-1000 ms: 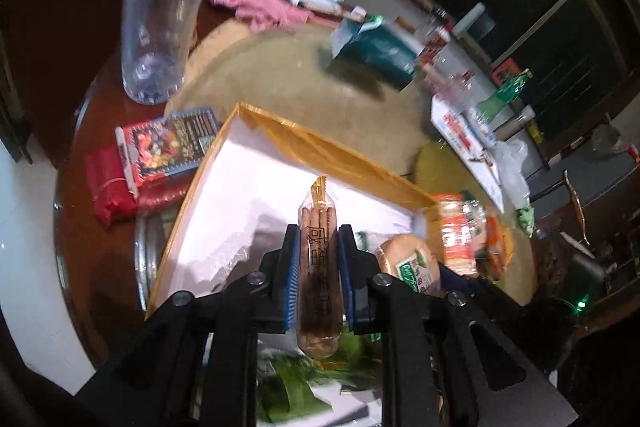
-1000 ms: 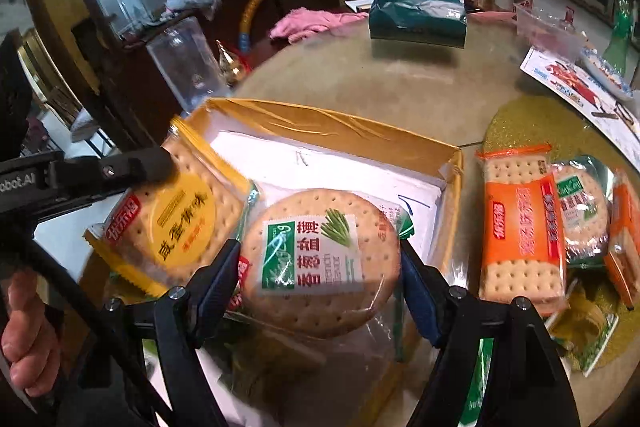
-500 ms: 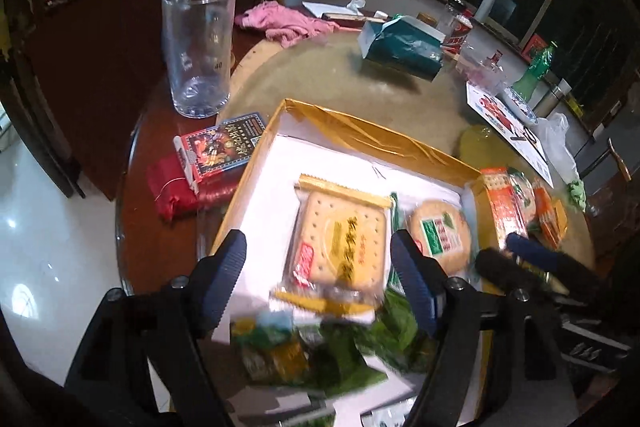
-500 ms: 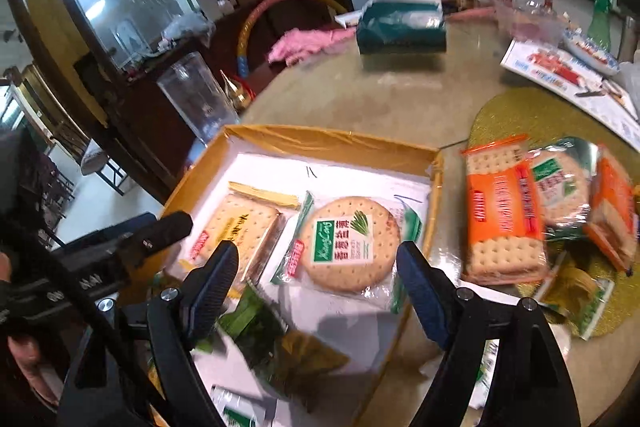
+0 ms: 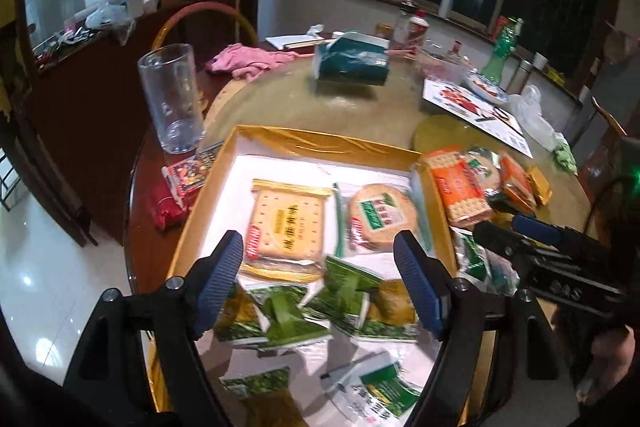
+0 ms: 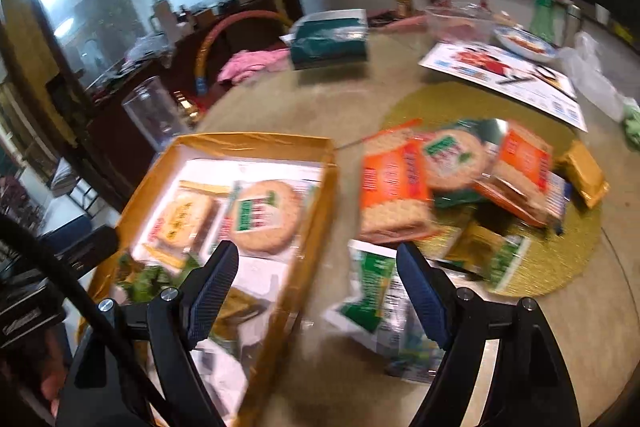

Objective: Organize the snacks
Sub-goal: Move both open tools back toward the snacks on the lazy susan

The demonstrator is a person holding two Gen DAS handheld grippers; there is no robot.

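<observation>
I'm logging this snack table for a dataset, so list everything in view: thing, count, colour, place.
box: one, gold rim, white inside, table centre
square cracker pack: one, yellow, in box
round cracker pack: one, green label, in box beside it
green packets: several, near end of box
cracker pile: several, orange and green, on gold mat right of box
green-white packet: one, on table beside box
glass: one, clear, left of box
tissue pack: one, dark green, far side
pink cloth: one, far left
left gripper: fingers open, over box
right gripper: fingers open, empty

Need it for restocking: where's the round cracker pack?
Left wrist view: round cracker pack lies inside the gold box, right of the square cracker pack.
</observation>
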